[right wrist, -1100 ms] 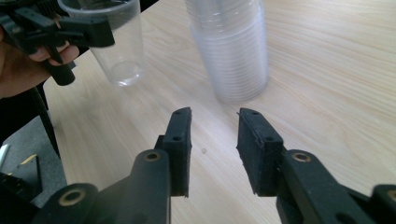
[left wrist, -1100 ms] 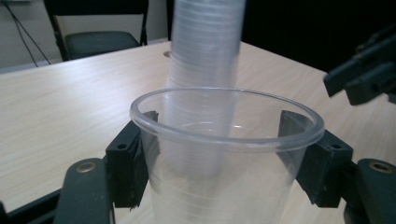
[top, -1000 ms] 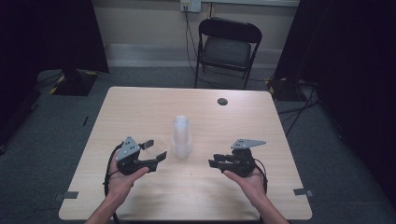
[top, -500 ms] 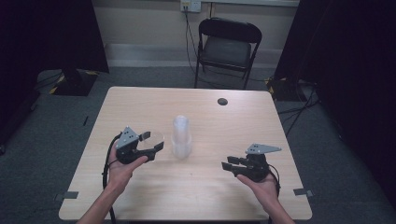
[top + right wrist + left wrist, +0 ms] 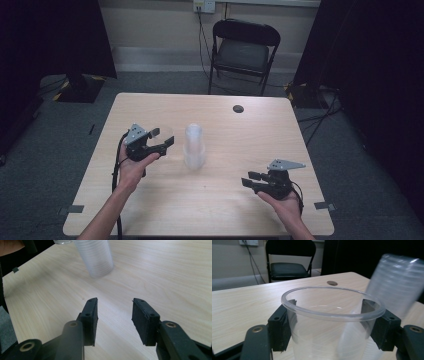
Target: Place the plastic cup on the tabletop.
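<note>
Left tool sits left of centre in the high view, clenched on a single clear plastic cup; in the left gripper view both pads press the cup wall just under the rim, cup upright with its mouth up, held off the counter. Just to its right, near frame centre, stands the stack of clear cups, upside down on the counter, apart from the held cup; in the left gripper view it is blurred at upper right, and in the right gripper view it is at top centre. Right tool is at lower right of the high view, well apart from the stack, pointing left, released: its jaws have just been opening, nothing between them, bare wood showing in the gap in the right gripper view. Small dark round spot on the counter toward its far edge. Black folding chair behind the counter, top centre.
</note>
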`<state>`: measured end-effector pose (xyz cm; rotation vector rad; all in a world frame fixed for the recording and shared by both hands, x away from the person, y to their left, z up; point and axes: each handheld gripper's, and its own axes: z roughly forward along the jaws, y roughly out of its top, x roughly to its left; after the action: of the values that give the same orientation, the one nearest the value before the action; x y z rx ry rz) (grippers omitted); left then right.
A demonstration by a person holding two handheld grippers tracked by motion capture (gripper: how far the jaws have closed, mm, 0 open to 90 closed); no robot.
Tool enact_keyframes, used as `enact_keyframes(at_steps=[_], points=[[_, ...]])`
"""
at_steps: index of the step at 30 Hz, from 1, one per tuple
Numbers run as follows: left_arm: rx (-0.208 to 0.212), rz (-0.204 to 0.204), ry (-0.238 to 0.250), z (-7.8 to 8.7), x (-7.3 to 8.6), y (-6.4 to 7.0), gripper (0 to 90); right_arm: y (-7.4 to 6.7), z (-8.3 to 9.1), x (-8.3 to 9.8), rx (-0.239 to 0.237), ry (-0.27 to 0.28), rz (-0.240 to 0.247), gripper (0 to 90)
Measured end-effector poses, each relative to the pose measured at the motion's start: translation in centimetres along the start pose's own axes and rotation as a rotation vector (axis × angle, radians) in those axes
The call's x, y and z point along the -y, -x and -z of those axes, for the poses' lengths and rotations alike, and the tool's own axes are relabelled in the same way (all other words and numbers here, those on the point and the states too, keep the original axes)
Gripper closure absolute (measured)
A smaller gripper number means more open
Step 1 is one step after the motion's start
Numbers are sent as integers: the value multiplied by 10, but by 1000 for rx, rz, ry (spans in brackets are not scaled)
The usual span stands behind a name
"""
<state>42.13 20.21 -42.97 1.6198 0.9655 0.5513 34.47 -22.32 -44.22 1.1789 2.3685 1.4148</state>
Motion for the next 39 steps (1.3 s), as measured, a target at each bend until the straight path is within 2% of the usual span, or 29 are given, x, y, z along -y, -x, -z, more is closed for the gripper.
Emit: enact_keyframes(at_steps=[2, 5, 7, 10, 17, 26, 29, 36, 39], points=[[-12, 4, -2, -5, 2, -3, 295, 3, 1, 4, 4, -16, 7, 566], [-32, 24, -13, -12, 6, -8, 295, 9, 4, 11, 23, -7, -20, 566], [-33, 38, -21, -18, 10, -11, 291, 11, 6, 14, 26, -4, -35, 566], [-36, 46, -40, -24, 14, -13, 291, 10, 8, 14, 35, -3, -30, 566], [-75, 16, -49, -36, 21, -18, 284, 10, 7, 15, 49, -2, -38, 572], [-77, -15, -110, -38, 26, -18, 279, 6, 5, 14, 40, -2, -26, 574], [-73, -38, -152, -41, 31, -18, 275, 5, 5, 14, 36, -3, -22, 574], [-72, -30, -164, -39, 31, -20, 262, 6, 6, 15, 35, 0, -25, 575], [-79, -57, -188, -40, 36, -19, 241, 6, 6, 15, 35, 3, -28, 579]])
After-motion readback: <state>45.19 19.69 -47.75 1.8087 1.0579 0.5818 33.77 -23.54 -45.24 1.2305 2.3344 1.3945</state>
